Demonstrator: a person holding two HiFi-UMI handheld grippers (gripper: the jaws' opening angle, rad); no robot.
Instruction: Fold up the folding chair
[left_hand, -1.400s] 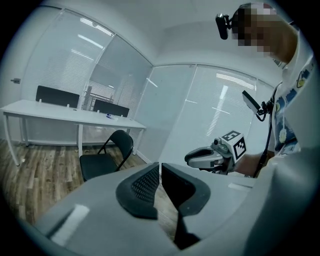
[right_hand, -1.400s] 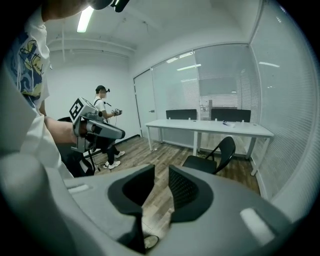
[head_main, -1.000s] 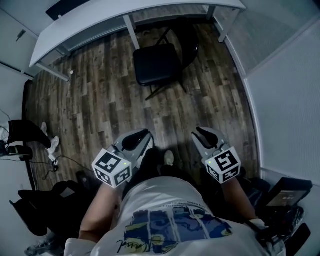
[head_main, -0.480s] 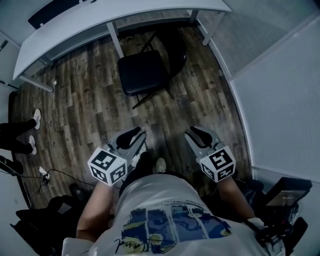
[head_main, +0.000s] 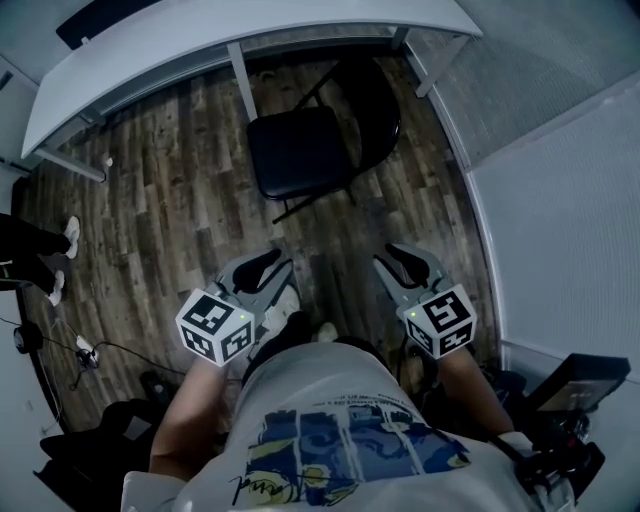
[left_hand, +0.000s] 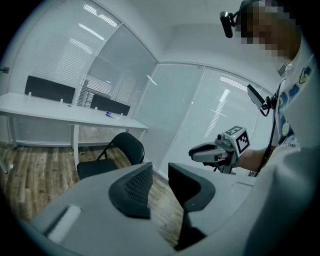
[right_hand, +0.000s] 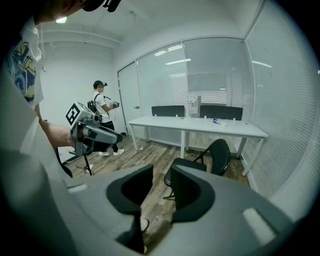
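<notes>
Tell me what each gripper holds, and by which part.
Nothing is held. The left gripper and right gripper have just been opening their jaws, with nothing between them; the folding chair stands apart, untouched.

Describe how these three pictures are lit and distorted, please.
Head view: dim and bluish; wide-angle bending curves the long white desk, and the black folding metal chair shows little detail. Left gripper view: fisheye circle with black corners, ceiling-light streaks on the glass wall. Right gripper view: same fisheye, brighter, similar streaks.

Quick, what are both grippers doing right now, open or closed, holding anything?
Left gripper: open, jaws have just been opening, nothing between them.
Right gripper: open, jaws have just been opening, nothing between them.
</notes>
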